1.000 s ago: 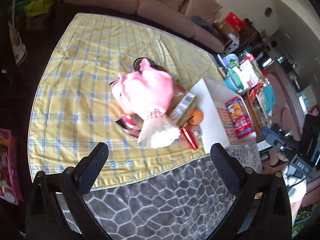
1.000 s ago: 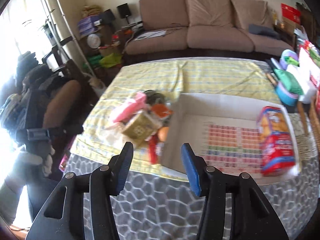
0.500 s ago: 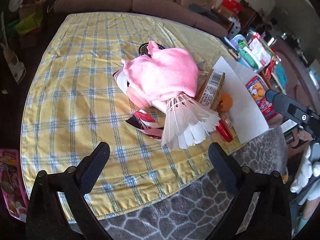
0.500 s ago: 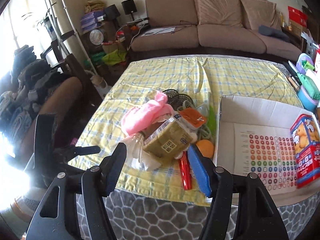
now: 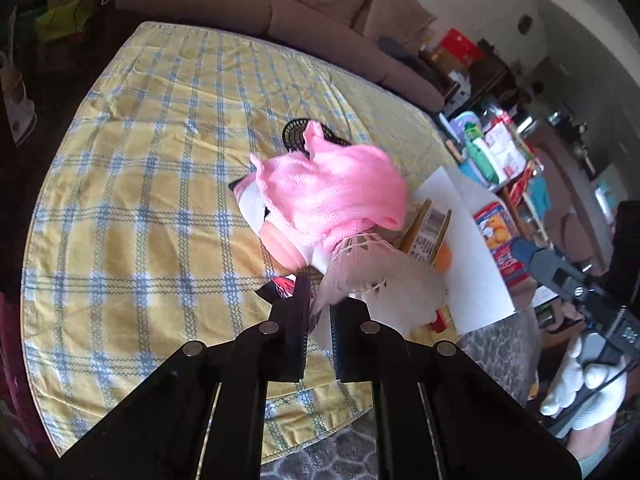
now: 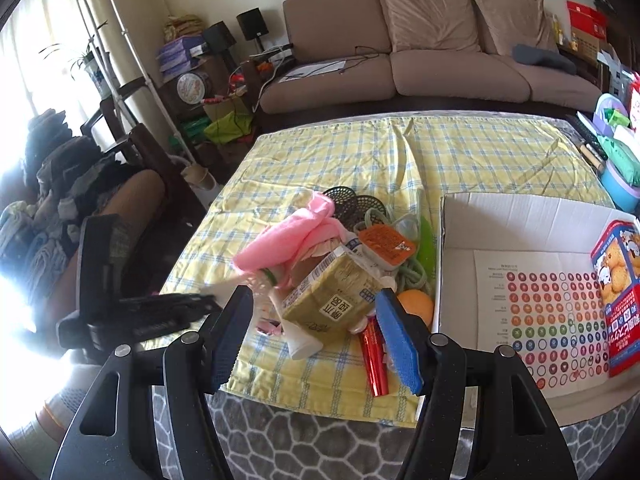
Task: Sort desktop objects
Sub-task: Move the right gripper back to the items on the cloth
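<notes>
A pile of desktop objects lies on the yellow checked tablecloth (image 5: 160,168). On top sits a pink cloth (image 5: 332,196) (image 6: 288,236). A white feather shuttlecock (image 5: 360,276) pokes out below it, and my left gripper (image 5: 320,314) is shut on its feathers. An olive drink carton (image 6: 336,296), an orange-lidded cup (image 6: 386,242), an orange ball (image 6: 416,304) and a red tube (image 6: 374,356) lie in the same pile. My right gripper (image 6: 316,312) hangs open just in front of the carton, holding nothing.
A white cardboard box (image 6: 520,224) with a dotted sheet and a biscuit packet (image 6: 620,292) stands right of the pile. Black mesh lids (image 6: 352,200) lie behind it. A brown sofa (image 6: 420,52) is beyond the table. A grey patterned cover shows at the front edge.
My left gripper has moved in on the pile and shut on the shuttlecock's feathers. The right gripper came nearer the carton and stayed open.
</notes>
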Demonstrator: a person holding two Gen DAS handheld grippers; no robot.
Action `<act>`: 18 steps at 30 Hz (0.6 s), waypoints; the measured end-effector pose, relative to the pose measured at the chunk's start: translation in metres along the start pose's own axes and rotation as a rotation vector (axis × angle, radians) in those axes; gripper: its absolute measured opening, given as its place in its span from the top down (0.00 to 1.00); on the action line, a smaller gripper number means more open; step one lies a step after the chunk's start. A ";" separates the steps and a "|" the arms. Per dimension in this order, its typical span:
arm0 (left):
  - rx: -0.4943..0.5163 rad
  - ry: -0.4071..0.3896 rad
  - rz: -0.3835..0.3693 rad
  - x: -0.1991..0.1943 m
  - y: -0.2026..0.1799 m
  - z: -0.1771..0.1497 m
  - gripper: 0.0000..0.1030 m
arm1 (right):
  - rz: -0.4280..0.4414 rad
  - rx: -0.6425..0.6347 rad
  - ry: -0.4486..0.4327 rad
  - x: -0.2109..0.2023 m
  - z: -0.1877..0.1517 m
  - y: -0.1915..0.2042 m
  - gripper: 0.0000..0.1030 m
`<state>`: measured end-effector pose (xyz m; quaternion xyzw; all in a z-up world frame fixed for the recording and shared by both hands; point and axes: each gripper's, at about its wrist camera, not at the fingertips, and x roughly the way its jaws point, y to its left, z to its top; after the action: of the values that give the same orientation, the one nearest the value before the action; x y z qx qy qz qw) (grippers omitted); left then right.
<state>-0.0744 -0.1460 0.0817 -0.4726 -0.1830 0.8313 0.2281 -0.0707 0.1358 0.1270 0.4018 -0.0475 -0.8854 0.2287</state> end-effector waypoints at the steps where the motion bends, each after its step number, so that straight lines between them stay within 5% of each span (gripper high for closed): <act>1: -0.005 -0.020 -0.008 -0.010 0.003 0.002 0.92 | 0.002 0.006 -0.003 0.000 0.001 -0.001 0.36; 5: -0.071 -0.080 -0.101 -0.043 0.020 0.011 0.94 | 0.006 0.025 -0.015 -0.001 0.003 -0.003 0.36; 11: -0.086 -0.079 -0.094 -0.054 0.034 0.013 0.92 | 0.021 0.027 -0.009 0.005 0.005 0.006 0.36; 13: -0.073 -0.038 -0.088 -0.040 0.029 0.007 0.77 | 0.026 0.023 -0.008 0.008 0.006 0.011 0.36; 15: -0.040 -0.011 -0.069 -0.029 0.019 0.000 0.47 | 0.037 0.027 -0.009 0.010 0.005 0.015 0.36; 18: 0.014 0.027 -0.067 -0.011 0.000 -0.002 0.43 | 0.060 0.064 0.001 0.015 0.006 0.016 0.36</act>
<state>-0.0677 -0.1524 0.0888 -0.4755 -0.1899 0.8181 0.2617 -0.0779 0.1142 0.1248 0.4077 -0.0880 -0.8760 0.2424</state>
